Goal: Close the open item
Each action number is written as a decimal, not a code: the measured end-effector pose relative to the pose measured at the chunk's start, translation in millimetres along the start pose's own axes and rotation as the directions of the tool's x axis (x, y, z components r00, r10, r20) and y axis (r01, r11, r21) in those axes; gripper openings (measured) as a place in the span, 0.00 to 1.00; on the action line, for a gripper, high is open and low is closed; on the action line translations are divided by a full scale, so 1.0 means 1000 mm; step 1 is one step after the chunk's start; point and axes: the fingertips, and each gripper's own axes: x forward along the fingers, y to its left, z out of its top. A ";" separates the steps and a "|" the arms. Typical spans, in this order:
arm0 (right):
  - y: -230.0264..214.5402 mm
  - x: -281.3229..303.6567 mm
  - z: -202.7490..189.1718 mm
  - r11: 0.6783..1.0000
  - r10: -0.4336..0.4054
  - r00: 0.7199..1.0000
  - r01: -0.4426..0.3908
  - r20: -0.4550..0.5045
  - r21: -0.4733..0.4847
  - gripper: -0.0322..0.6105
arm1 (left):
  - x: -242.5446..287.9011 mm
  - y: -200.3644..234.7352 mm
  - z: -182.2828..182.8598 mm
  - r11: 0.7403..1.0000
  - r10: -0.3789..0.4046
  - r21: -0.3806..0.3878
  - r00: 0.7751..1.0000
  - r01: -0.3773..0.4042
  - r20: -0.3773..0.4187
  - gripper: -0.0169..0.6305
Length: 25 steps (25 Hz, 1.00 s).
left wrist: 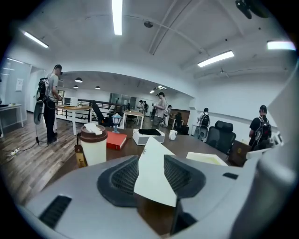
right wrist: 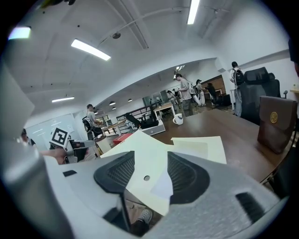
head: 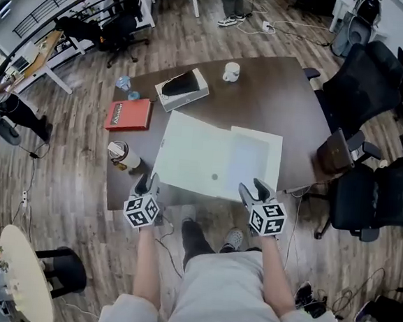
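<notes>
One pale cream folder lies open and flat on the near half of the one dark brown table. Its two leaves are spread side by side, the left one larger, the right one carrying a paler pocket. The near edge reaches the table's front edge.

Two grippers sit at that near edge. The left gripper is at the folder's near-left corner and the right gripper is at its near-right part. Both have their jaws spread. In each gripper's own view a corner of the folder shows in the gap, and the pads stand clear of it on both sides (nothing is pinched).

Four other things share the table to the left and behind:
- one paper cup with a brown lid
- one red book
- one white box with something dark inside
- one white mug

One brown leather bag stands just off the table's right edge, beside two black office chairs.
</notes>
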 end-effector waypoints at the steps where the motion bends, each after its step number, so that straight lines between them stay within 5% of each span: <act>1: 0.000 0.001 -0.001 1.000 0.000 1.000 0.000 -0.005 -0.003 0.40 | 0.006 0.008 -0.008 1.000 0.007 -0.017 1.000 -0.007 -0.014 0.27; 15: -0.052 -0.005 -0.019 0.992 -0.126 0.991 0.127 -0.053 0.004 0.40 | 0.076 0.039 -0.076 0.951 -0.088 -0.302 0.993 0.062 -0.076 0.36; 21: -0.124 -0.027 -0.066 0.945 -0.284 0.949 0.301 -0.135 0.127 0.40 | 0.083 0.023 -0.082 0.928 -0.127 -0.362 0.989 0.092 -0.075 0.36; 25: -0.135 -0.029 -0.108 0.929 -0.287 0.934 0.326 -0.214 0.175 0.40 | 0.090 0.004 -0.097 0.905 -0.185 -0.403 0.979 0.137 -0.081 0.36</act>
